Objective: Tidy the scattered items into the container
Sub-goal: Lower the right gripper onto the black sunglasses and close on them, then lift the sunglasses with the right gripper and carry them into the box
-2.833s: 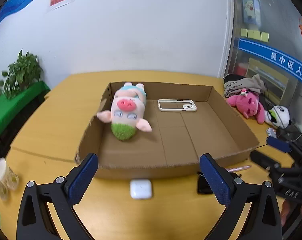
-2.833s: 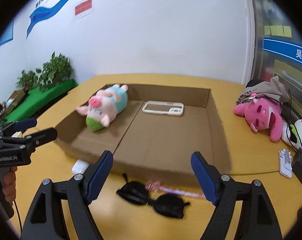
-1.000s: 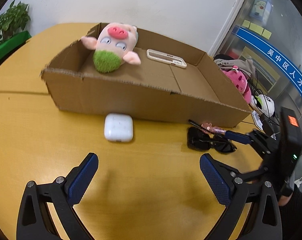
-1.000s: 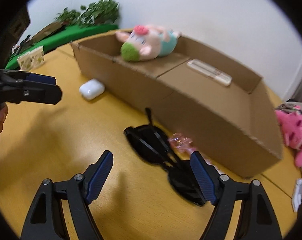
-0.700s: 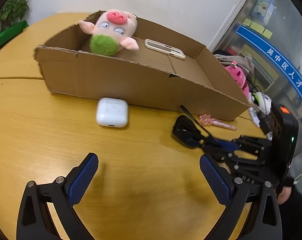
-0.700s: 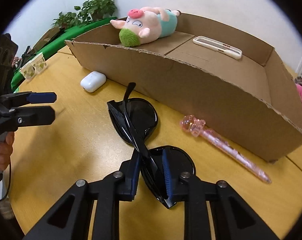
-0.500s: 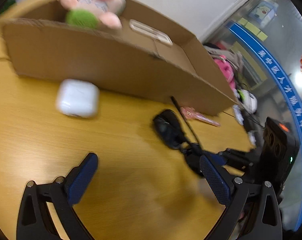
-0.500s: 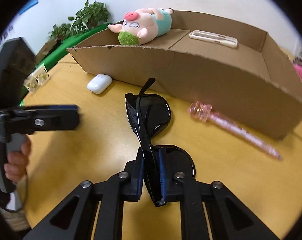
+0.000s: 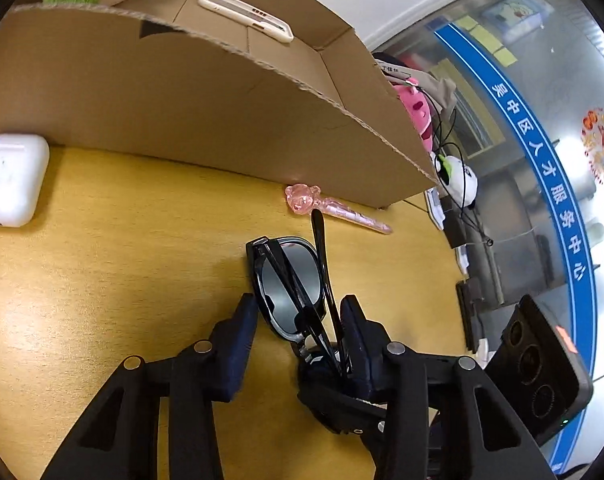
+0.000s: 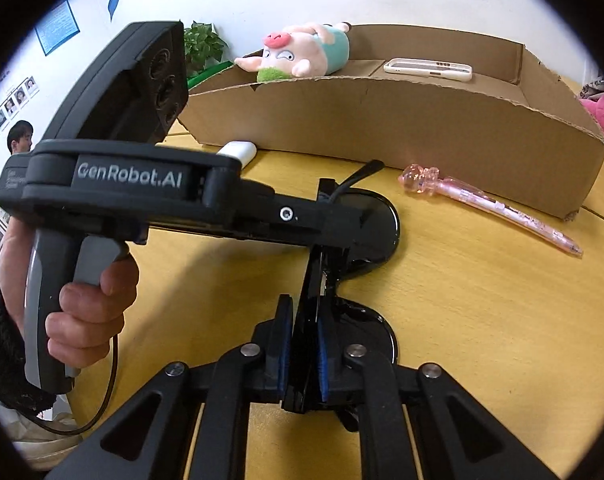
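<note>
1. Worktop: yellow wood-grain surface, glossy.
2. Cardboard box: stands on the worktop, ahead of both tools.
3. White earbud case: lies flat, ahead and left of the left tool, just beside the box wall.
4. Pink pen: lies ahead and right of the right tool, near the box wall.
5. Black sunglasses: folded, between the fingers of both tools; whether they touch the worktop cannot be told.
6. Pink plush and white plush: beyond the box's right end.
</note>
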Available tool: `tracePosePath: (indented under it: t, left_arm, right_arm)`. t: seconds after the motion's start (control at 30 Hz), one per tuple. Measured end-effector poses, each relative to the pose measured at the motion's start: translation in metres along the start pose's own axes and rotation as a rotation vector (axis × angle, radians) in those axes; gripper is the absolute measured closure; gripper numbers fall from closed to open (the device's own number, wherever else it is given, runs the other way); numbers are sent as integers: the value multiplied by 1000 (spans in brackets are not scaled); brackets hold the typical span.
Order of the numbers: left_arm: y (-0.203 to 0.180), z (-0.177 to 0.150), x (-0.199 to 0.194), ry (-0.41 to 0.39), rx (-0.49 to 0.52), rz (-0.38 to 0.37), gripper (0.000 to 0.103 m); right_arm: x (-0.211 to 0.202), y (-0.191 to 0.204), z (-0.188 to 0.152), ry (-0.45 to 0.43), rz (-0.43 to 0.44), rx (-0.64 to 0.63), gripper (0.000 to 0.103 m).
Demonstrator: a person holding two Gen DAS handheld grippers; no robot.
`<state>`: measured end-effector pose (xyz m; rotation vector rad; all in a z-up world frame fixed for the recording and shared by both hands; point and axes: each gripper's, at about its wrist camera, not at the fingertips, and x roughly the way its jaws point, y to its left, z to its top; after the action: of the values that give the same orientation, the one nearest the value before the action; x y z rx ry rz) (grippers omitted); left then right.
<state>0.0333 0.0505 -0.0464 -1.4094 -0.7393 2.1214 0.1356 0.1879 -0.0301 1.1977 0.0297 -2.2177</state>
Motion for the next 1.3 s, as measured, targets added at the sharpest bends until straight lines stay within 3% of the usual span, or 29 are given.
tracePosePath:
  t: [0.13, 0.33, 0.4, 0.57, 0.9, 1.3]
  left_arm:
    - [-1, 0, 5, 4, 1, 9, 61]
    - [-4, -1, -6, -13, 9, -20, 73]
    - [-10, 1, -13, -22, 26, -53, 92]
    - [-34, 8, -32, -63, 111, -29, 92]
    - [-40, 12, -34, -74, 106, -25, 92]
    - [-97, 41, -78, -174, 224, 31, 92]
  right_arm:
    - [-1, 1, 0, -8, 6, 1, 93]
    - [-8, 5, -1, -26, 15, -12, 93]
    - [-13, 8, 1, -44, 13, -22, 93]
    - [-25, 14, 11, -88, 12, -34, 93]
    - [-26, 7, 16, -100, 73, 17, 94]
    - [-63, 11, 48, -229, 99, -23, 94]
